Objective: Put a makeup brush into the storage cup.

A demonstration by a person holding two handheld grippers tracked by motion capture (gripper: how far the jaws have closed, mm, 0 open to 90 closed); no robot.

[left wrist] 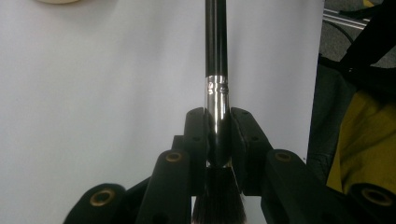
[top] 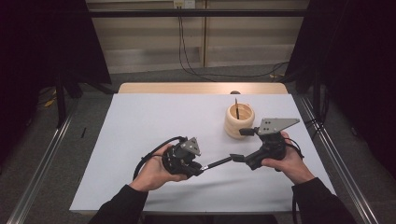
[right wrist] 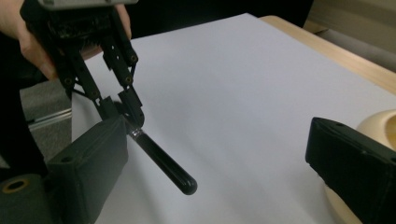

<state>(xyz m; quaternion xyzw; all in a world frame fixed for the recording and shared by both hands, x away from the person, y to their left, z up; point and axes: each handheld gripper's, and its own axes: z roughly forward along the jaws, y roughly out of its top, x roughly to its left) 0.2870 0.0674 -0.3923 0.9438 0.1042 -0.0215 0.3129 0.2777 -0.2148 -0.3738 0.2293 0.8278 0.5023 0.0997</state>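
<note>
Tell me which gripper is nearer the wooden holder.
Right. The right gripper hangs open just in front of the wooden holder; the left gripper, clamped on the brush, sits farther off toward the table's middle.

Worktop [top: 154, 121]: pale wood, light strip showing along far edge. White sheet [top: 140, 177] covers nearly whole surface, flat, slight ripple near front edge. Ribbed cream-coloured holder [top: 239, 122] stands upright on sheet, right of centre, toward far side; thin dark stick upright inside it. Small dark object [top: 235, 92] at far edge, too small to identify.
</note>
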